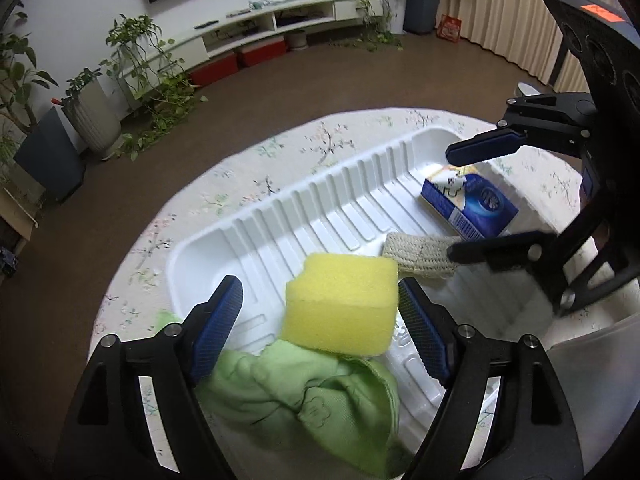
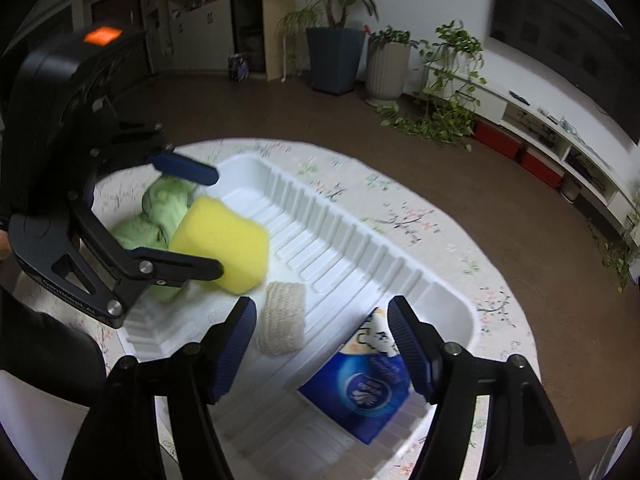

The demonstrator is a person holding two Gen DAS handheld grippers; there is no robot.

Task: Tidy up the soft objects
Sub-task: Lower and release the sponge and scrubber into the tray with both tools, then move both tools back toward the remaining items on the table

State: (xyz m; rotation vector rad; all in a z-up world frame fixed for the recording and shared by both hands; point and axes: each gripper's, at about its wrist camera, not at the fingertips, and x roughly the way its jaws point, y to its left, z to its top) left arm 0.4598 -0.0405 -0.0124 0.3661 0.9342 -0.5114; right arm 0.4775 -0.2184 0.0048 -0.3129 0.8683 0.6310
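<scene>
Blue ribbed pads of the left gripper (image 1: 320,320) stand apart at the bottom of the left wrist view, the yellow sponge (image 1: 340,304) between them but not clamped. It rests on a crumpled green cloth (image 1: 304,396) inside the white ribbed tray (image 1: 320,196). The right gripper (image 2: 322,342) is spread wide too, holding nothing, above the woven beige pad (image 2: 282,318) and blue tissue pack (image 2: 360,394) at lower centre. Judging by looks, the sponge is light and squashy; pinch its flat sides. The pack's lettering is too blurred to read.

Right hand-held gripper (image 2: 322,344) spread above white tray (image 2: 452,300) holding tissue pack (image 2: 360,392).
</scene>
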